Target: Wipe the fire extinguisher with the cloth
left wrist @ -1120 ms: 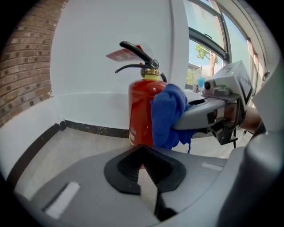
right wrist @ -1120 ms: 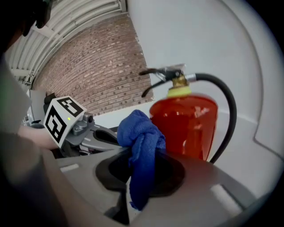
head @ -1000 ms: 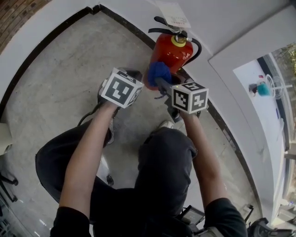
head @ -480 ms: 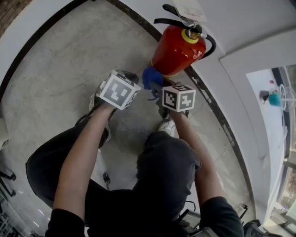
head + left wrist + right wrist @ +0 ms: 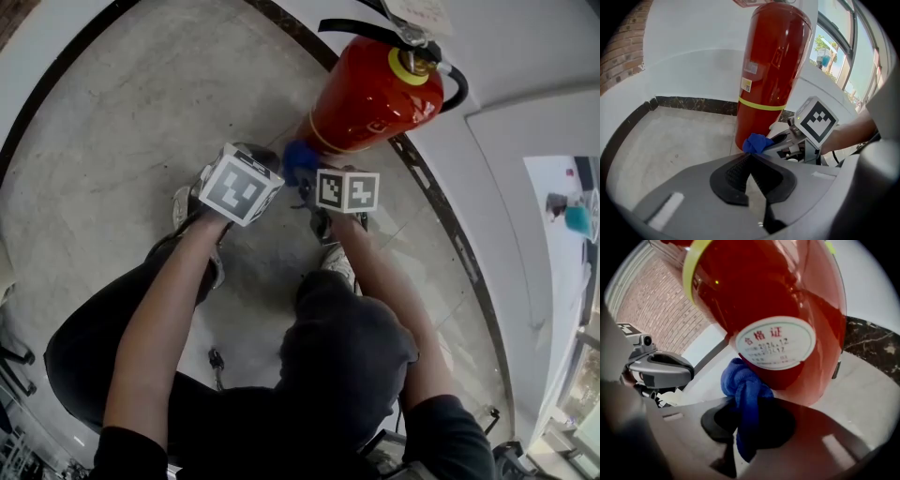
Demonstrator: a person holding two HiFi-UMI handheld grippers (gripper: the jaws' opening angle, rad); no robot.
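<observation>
The red fire extinguisher stands on the floor against the white wall, with a yellow band round its lower body. My right gripper is shut on a bunched blue cloth. The cloth presses against the cylinder just under a round white label, near the base. My left gripper is shut with nothing in it and hangs just left of the cloth, short of the extinguisher. Its grey body shows at the left of the right gripper view.
A dark skirting strip runs along the white wall behind the extinguisher. The floor is bare concrete. The person's knees and a shoe are right below the grippers. Glass panels lie to the right, a brick wall to the left.
Both grippers have sunk. The blue cloth has slid down the red cylinder from its upper half to near its base, still held by the right gripper.
</observation>
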